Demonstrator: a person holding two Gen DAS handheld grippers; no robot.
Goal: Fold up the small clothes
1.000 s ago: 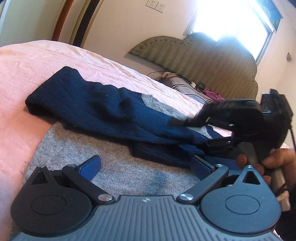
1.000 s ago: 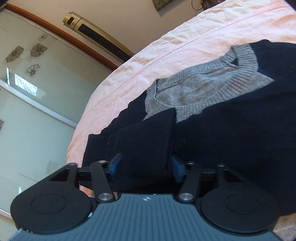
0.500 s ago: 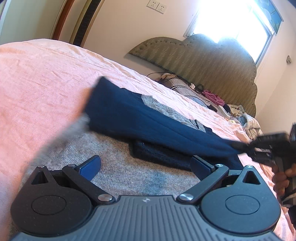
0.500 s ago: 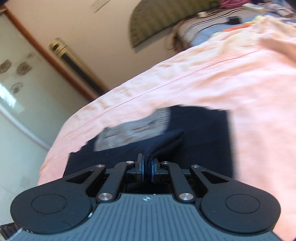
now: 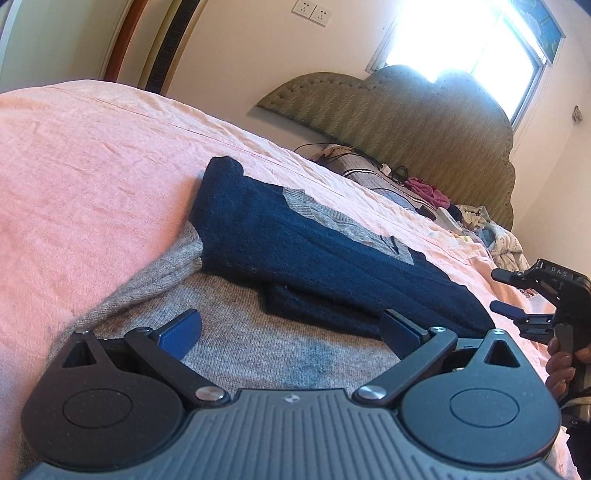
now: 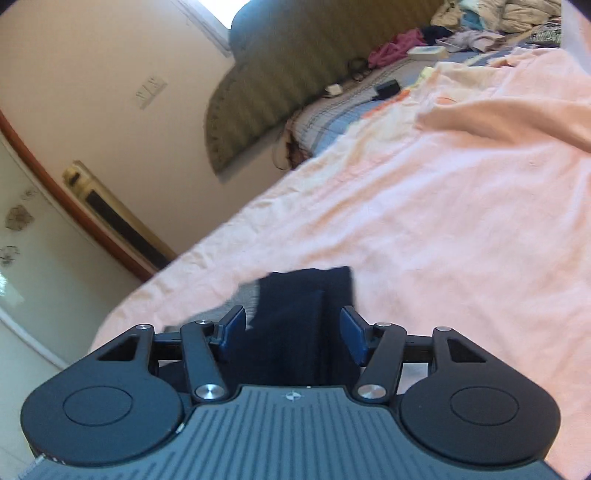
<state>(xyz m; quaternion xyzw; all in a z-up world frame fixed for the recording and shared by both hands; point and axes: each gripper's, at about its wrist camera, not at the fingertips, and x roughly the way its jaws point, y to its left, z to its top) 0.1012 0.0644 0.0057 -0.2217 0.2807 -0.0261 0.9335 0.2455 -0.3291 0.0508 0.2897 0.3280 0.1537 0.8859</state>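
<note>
One garment is on the pink bedsheet [image 5: 92, 177]: a navy and grey knit sweater [image 5: 317, 254], lying flat with its navy sleeve folded across the body below the grey collar. Taking the sweater as landmark, the left gripper [image 5: 291, 332] hovers at its grey hem, jaws spread wide and nothing between the two blue pads. Beyond the sweater, two white wall sockets [image 5: 312, 11] sit above an olive padded headboard [image 5: 406, 114], with a heap of loose clothes [image 5: 491, 229] at its foot. Right of the sweater, a hand [image 5: 561, 365] holds the right gripper [image 5: 498, 291], the letters "DAS" readable on its housing. From the right wrist view its jaws are opening, and the navy sleeve end [image 6: 295, 328] lies between the pads without being pinched.
</note>
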